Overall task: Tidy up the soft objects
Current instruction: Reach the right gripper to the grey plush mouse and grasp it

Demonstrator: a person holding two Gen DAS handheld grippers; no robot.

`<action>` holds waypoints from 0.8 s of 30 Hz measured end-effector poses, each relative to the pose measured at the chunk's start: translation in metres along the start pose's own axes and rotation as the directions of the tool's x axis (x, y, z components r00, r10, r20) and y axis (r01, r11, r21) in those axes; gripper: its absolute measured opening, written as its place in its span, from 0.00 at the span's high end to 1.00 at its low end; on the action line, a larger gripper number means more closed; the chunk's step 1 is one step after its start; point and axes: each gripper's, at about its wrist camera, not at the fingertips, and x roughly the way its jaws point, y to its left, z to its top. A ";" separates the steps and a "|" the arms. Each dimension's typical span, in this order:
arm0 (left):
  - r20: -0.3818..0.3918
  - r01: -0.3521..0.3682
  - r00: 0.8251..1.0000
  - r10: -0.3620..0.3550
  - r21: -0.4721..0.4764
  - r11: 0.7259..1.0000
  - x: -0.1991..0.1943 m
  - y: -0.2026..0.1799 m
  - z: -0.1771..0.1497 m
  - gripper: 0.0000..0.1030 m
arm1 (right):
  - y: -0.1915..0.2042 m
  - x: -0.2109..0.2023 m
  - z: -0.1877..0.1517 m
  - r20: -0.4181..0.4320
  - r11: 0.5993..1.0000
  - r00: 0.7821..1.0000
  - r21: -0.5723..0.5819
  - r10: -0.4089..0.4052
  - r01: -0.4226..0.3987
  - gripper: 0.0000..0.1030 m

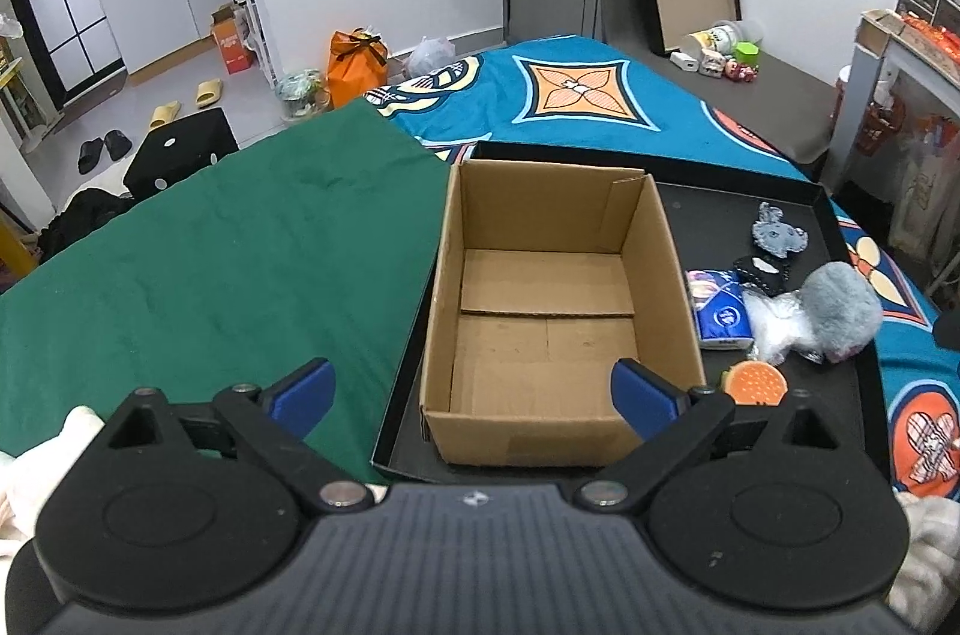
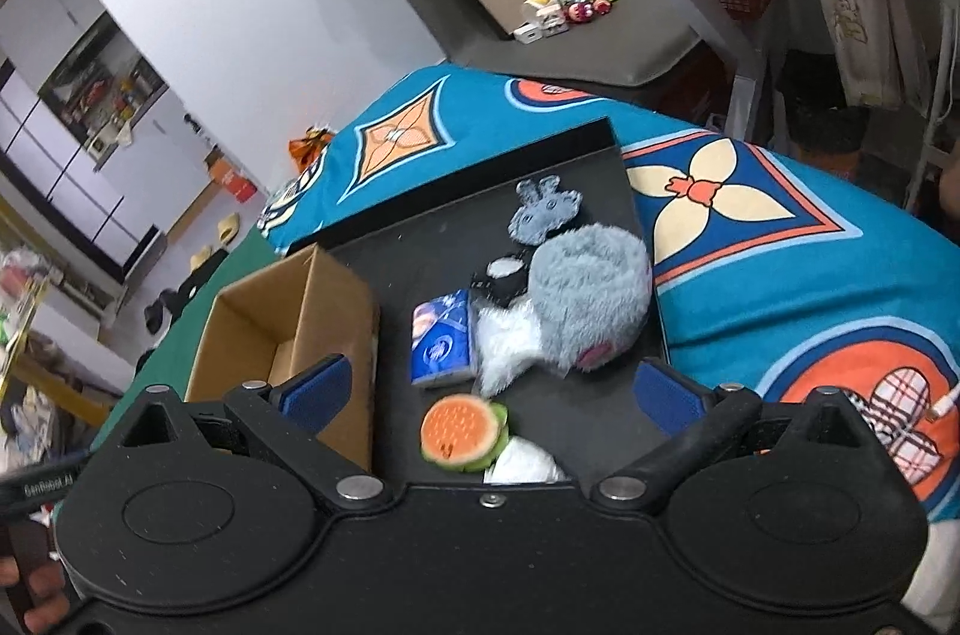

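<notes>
An empty cardboard box [image 1: 546,299] stands in a black tray [image 1: 840,383]; the box also shows in the right wrist view [image 2: 288,335]. Right of the box lie a grey fluffy plush [image 1: 840,311], a blue tissue pack [image 1: 720,311], a white fluffy piece [image 1: 774,329], a grey felt animal [image 1: 777,236], a black pouch [image 1: 762,272] and an orange burger toy [image 1: 756,382]. My left gripper [image 1: 474,395] is open over the box's near edge. My right gripper [image 2: 492,395] is open just above the burger toy [image 2: 459,431], near the plush [image 2: 591,296] and tissue pack [image 2: 441,341].
The tray [image 2: 576,419] lies on a bed with a blue patterned cover [image 1: 576,95] and a green cloth [image 1: 210,251]. A white soft item [image 2: 522,464] lies beside the burger toy. A desk [image 1: 900,53] stands at right.
</notes>
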 end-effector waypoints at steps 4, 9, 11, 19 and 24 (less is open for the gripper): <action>-0.007 -0.018 1.000 0.018 0.011 1.000 0.012 -0.003 0.003 0.05 | -0.007 0.017 0.007 0.005 0.999 1.000 0.038 -0.016 0.015 0.04; -0.022 -0.038 0.999 0.038 0.017 0.999 0.029 -0.007 0.004 0.06 | -0.013 0.038 0.011 0.002 0.997 0.999 0.061 -0.041 0.041 0.04; -0.035 -0.047 0.998 0.048 0.021 0.999 0.038 -0.009 0.004 0.09 | -0.016 0.048 0.012 -0.008 0.996 0.999 0.069 -0.051 0.051 0.04; -0.056 -0.097 0.993 0.099 0.031 0.995 0.062 -0.010 0.009 0.18 | -0.029 0.071 0.009 0.037 0.995 0.996 0.060 -0.085 0.083 0.04; -0.065 -0.143 0.987 0.145 0.042 0.989 0.074 -0.014 0.011 0.29 | -0.034 0.082 0.008 0.067 0.992 0.991 0.039 -0.118 0.116 0.04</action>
